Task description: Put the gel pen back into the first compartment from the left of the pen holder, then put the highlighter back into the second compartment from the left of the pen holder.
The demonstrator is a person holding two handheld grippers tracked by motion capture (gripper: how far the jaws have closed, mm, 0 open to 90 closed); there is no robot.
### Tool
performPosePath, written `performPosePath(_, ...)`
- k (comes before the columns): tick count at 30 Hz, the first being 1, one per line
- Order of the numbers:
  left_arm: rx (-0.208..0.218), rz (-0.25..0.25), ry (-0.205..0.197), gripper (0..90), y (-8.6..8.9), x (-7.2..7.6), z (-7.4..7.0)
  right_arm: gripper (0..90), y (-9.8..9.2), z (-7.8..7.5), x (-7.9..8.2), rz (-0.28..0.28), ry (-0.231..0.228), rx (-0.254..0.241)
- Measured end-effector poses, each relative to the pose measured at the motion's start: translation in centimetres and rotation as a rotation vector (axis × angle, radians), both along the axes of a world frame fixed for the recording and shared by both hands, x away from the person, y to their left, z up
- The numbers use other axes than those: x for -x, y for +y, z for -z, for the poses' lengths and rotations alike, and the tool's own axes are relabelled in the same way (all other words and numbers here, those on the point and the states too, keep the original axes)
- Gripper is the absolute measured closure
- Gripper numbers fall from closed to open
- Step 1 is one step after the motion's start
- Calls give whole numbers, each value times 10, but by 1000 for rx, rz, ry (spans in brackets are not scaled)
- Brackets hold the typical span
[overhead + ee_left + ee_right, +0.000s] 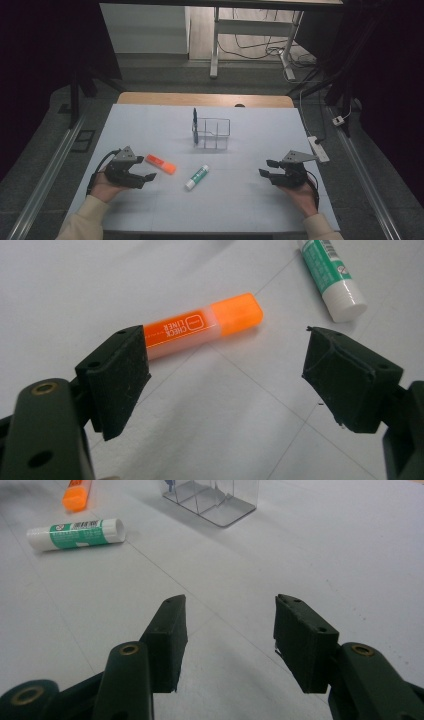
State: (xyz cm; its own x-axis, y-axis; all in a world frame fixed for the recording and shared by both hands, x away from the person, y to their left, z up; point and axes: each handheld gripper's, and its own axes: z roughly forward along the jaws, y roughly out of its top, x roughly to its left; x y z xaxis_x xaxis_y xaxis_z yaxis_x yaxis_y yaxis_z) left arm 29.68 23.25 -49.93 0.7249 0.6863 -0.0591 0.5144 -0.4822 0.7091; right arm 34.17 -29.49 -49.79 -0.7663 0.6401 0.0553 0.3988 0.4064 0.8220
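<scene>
The table (pixel 150 125) is covered with a pale sheet and stands in a dim room, with cables on the floor behind it. Near its middle is a clear organizer (pixel 212 133) with compartments, and 1 dark blue thing (pixel 195 126) is upright at its left end, so it seems the loose items are to go in there.

The orange highlighter (pixel 200 327) lies flat on the table, just in front of the left gripper (pixel 141 180). This gripper's jaws are wide open and hold nothing; the highlighter is beyond them, not yet between the pads, probably for a grasp across its body.

The green-and-white glue stick (pixel 197 177) lies near, apart from the highlighter.

The right gripper (pixel 267 169) hovers low at the other side, its jaws open on nothing, seemingly waiting.
</scene>
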Motion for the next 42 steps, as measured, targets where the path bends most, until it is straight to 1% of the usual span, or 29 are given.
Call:
performPosePath(2,-10,12,1,189,0,-4,-2,465,0,0,0,-4,1,-1)
performPosePath(4,-19,16,-8,198,0,-6,-4,464,0,0,0,-5,-1,1)
performPosePath(5,-18,20,-3,200,0,-8,-5,464,0,0,0,-5,-3,2)
performPosePath(7,-27,38,-3,202,1,-11,-8,464,0,0,0,-6,-2,0)
performPosePath(9,-46,57,-3,205,0,-14,-9,462,0,0,0,-5,1,-1)
performPosePath(13,-54,80,-3,206,-3,-19,-9,462,-1,0,0,-4,0,3)
performPosePath(14,-63,92,-4,207,-4,-21,-10,462,-1,0,1,-4,0,4)
performPosePath(16,-70,102,-23,215,-6,-23,-10,461,-1,0,0,-2,1,1)
performPosePath(18,-95,120,-32,220,-9,-25,-10,461,-2,1,0,-2,2,4)
performPosePath(20,-101,129,-26,221,-12,-29,-10,460,-3,1,0,-1,3,7)
performPosePath(26,-141,164,-19,245,-16,-41,-10,459,-4,1,1,6,8,4)
performPosePath(30,-159,181,-15,249,-20,-45,-11,458,-5,1,3,6,6,13)
performPosePath(31,-163,186,-13,250,-21,-46,-11,458,-5,1,4,4,5,5)
performPosePath(34,-197,213,-9,260,-24,-51,-10,458,-7,1,7,6,3,9)
performPosePath(36,-208,248,-12,266,-27,-53,-10,458,-9,1,8,8,1,8)
performPosePath(38,-209,265,-17,272,-30,-55,-11,458,-10,1,8,11,2,8)
performPosePath(39,-203,279,-21,274,-32,-55,-11,458,-11,1,8,10,3,-2)
performPosePath(40,-207,291,-23,278,-33,-56,-12,458,-12,1,8,11,7,-4)
performPosePath(42,-225,311,-23,278,-36,-58,-11,457,-13,1,8,15,26,-31)
